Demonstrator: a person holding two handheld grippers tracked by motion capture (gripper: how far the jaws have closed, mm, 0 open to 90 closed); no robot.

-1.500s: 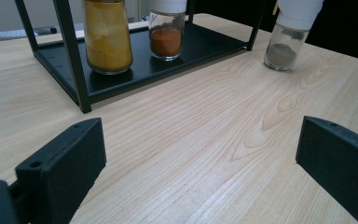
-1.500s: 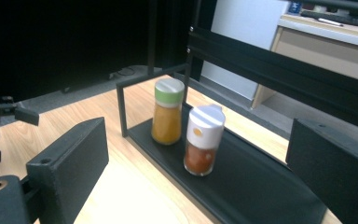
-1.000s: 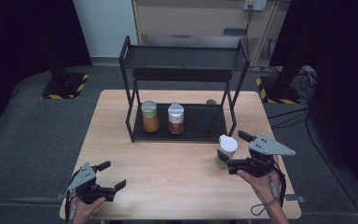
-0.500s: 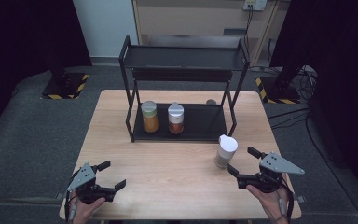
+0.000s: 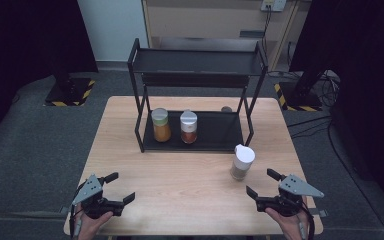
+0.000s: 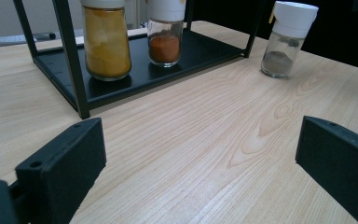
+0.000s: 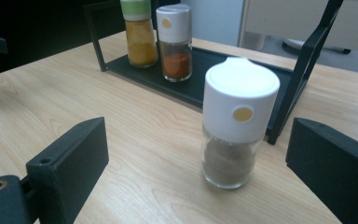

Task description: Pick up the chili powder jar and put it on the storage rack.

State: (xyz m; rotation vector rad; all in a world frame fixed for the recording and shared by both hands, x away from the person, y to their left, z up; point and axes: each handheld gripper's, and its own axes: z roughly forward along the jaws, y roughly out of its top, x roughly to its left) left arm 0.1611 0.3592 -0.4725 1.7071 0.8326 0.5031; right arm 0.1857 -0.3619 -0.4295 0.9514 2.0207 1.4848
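Note:
A white-capped spice jar (image 5: 242,162) with grey powder stands upright on the wooden table (image 5: 190,180), just in front of the black rack's right leg. My right gripper (image 5: 263,183) is open near the table's front right corner, a little short of that jar, which shows close ahead between its jaws (image 7: 235,126) without touching them. On the rack's (image 5: 200,137) bottom shelf stand a yellow-powder jar (image 5: 160,125) and a red-powder jar (image 5: 188,127). My left gripper (image 5: 121,187) rests open at the front left, nothing between its jaws. In the left gripper view the grey-powder jar (image 6: 286,39) stands far off.
The rack's upper shelf (image 5: 197,62) is bare. A small dark object (image 5: 226,109) lies behind the rack on the table. Dark curtains and a cabinet stand beyond the table's far edge.
My right gripper has let go of the grey-powder jar, drawn back toward the front edge and sunk lower. The jar stands on the table. The left gripper has stayed put.

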